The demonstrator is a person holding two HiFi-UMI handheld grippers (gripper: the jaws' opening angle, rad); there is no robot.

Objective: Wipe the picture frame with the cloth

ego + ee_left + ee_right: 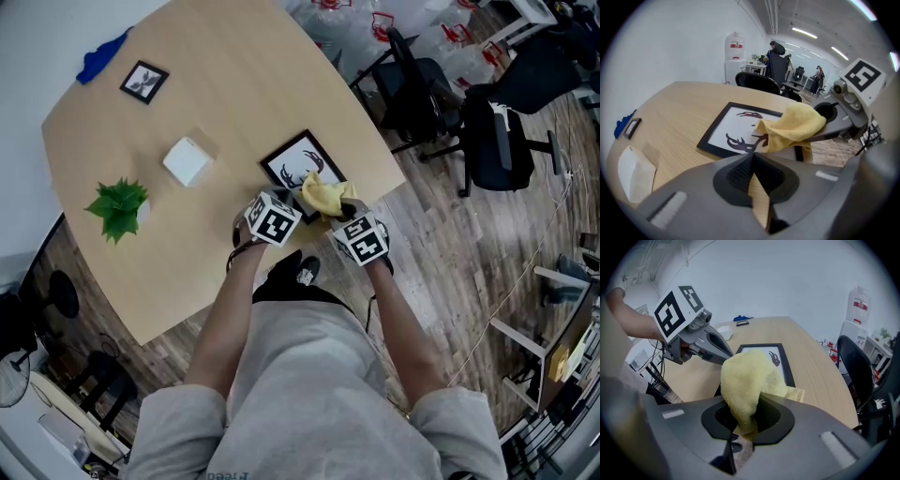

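Right tongs (745, 414) pinch the yellow cloth (746, 378), which bunches over the 5 o'clock edge of the frame (291, 169). Left tongs (752, 158) are pressed together at the tips with nothing between them, at 8 o'clock of the cloth in the head view. The frame lies flat, picture up, near the 4 o'clock edge of the bench (216, 75).
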